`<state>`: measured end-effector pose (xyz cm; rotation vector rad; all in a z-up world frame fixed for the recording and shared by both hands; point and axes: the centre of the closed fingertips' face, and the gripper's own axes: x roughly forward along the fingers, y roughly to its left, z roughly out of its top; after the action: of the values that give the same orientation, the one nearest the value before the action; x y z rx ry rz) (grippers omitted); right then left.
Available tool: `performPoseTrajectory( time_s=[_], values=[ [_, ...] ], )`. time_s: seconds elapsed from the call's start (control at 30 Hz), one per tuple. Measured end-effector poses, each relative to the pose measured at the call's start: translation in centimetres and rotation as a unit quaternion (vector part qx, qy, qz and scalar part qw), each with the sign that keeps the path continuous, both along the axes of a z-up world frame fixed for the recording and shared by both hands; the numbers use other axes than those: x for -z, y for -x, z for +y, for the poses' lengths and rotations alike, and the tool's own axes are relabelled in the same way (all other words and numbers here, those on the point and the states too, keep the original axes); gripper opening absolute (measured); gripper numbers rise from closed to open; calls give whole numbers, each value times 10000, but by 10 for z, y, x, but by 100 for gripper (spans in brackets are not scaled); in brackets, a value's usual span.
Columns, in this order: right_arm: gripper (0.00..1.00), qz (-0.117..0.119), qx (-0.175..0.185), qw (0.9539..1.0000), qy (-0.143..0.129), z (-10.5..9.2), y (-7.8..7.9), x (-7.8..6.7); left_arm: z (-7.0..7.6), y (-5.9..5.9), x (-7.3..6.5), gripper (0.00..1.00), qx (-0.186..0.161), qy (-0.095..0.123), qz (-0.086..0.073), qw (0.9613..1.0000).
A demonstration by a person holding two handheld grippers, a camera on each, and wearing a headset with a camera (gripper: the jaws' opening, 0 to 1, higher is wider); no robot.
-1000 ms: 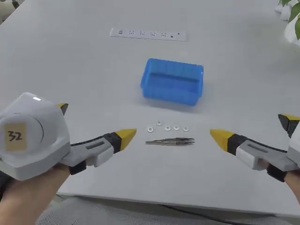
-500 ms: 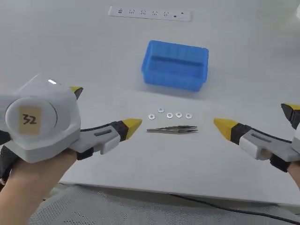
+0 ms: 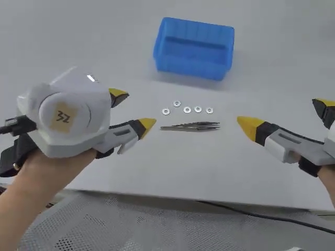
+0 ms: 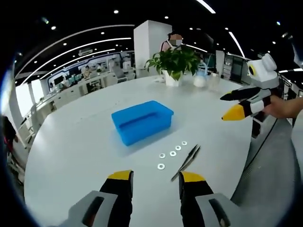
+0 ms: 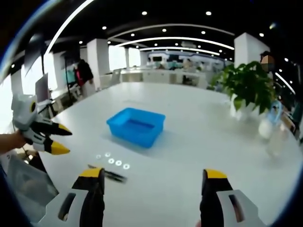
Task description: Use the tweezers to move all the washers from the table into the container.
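Several small silver washers (image 3: 187,110) lie in a loose row on the white table, with the metal tweezers (image 3: 189,126) flat just in front of them. The blue container (image 3: 193,47) stands behind them and looks empty. My left gripper (image 3: 133,110) hovers open just left of the tweezers, its fingers holding nothing. My right gripper (image 3: 282,113) hovers open to their right, a little farther off. The left gripper view has the left gripper (image 4: 156,177), tweezers (image 4: 187,161), washers (image 4: 173,153) and container (image 4: 142,120). The right gripper view has the right gripper (image 5: 152,174), washers (image 5: 112,161), tweezers (image 5: 111,175) and container (image 5: 136,125).
The table's front edge (image 3: 172,194) runs close below both grippers. At the far end of the table stand a potted plant (image 5: 246,87) and a clear bottle (image 5: 277,137). Bare tabletop surrounds the container.
The head camera has tilted, so everything sits higher in the picture. My left gripper has rolled a little and risen slightly. Tweezers, washers and container have not moved.
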<state>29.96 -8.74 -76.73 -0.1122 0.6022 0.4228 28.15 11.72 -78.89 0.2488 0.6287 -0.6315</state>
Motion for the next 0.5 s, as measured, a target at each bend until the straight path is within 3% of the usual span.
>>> performPoseTrajectory(
  time_s=[0.1,0.3,0.5],
  values=[
    [83,68,-52,10000,10,3,0,4,-10,2,13,30,271,19,300,9992],
    [82,131,-85,9999,-2,7,0,7,-23,0,33,19,705,-195,451,9963],
    [82,201,-87,9998,-24,8,2,11,-30,-1,52,11,1111,-460,646,9906]
  ],
)
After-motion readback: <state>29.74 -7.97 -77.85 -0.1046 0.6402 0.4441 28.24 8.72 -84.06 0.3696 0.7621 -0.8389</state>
